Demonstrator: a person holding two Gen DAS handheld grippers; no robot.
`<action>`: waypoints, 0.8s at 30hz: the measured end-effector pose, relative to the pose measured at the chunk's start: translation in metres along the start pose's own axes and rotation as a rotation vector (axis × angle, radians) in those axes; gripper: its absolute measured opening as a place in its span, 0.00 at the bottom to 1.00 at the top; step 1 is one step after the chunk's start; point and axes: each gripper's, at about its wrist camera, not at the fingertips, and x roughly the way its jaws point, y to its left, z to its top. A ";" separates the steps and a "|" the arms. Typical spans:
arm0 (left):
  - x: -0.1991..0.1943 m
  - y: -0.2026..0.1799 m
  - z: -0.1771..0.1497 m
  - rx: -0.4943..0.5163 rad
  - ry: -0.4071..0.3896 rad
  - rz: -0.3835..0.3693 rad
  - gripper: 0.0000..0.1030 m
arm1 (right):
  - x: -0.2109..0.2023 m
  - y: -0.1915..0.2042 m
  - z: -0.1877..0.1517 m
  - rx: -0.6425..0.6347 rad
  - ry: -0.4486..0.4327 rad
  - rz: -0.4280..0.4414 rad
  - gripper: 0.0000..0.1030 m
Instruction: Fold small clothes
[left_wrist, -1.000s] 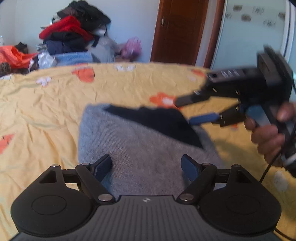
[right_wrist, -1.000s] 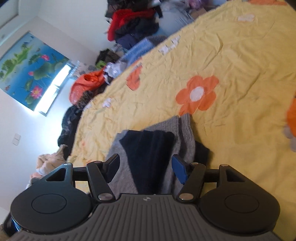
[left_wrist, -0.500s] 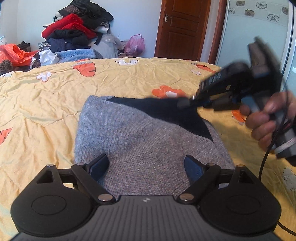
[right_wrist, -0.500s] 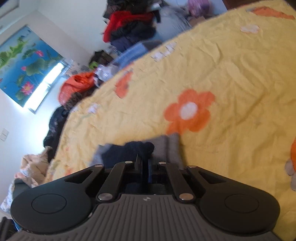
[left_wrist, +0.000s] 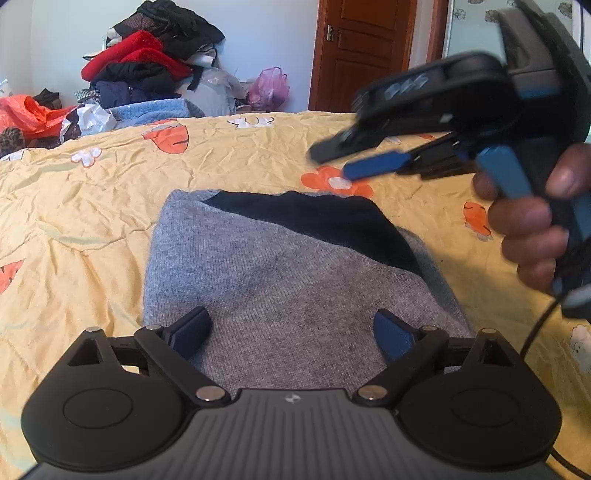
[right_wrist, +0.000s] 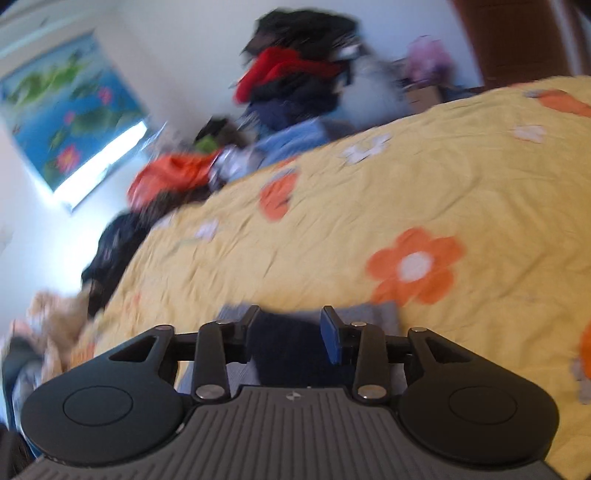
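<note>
A folded grey knit garment (left_wrist: 288, 273) with a dark navy part (left_wrist: 325, 218) lies flat on the yellow flowered bedspread (left_wrist: 92, 206). My left gripper (left_wrist: 291, 332) is open and empty, low over the garment's near edge. My right gripper (left_wrist: 332, 162) shows in the left wrist view, lifted above the garment's far right corner, jaws apart and empty. In the blurred right wrist view my right gripper (right_wrist: 291, 328) is open above the navy part (right_wrist: 291, 350).
A heap of red, black and blue clothes (left_wrist: 147, 70) and an orange bag (left_wrist: 29, 114) lie beyond the bed's far edge. A brown door (left_wrist: 362, 51) stands behind. A lotus picture (right_wrist: 74, 110) hangs on the wall.
My right gripper was shut on the garment's far corner half a second ago; it has opened, let go and lifted up and away. My left gripper has stayed open over the near edge.
</note>
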 end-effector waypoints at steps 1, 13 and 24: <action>0.000 -0.001 -0.001 0.010 -0.003 0.002 0.94 | 0.012 0.007 -0.006 -0.049 0.053 -0.014 0.45; -0.042 0.005 -0.017 0.043 -0.092 -0.100 0.94 | -0.008 0.003 -0.025 0.017 0.086 0.066 0.46; -0.056 0.017 -0.009 0.072 -0.140 -0.093 0.94 | -0.016 0.013 -0.037 0.009 0.105 0.076 0.47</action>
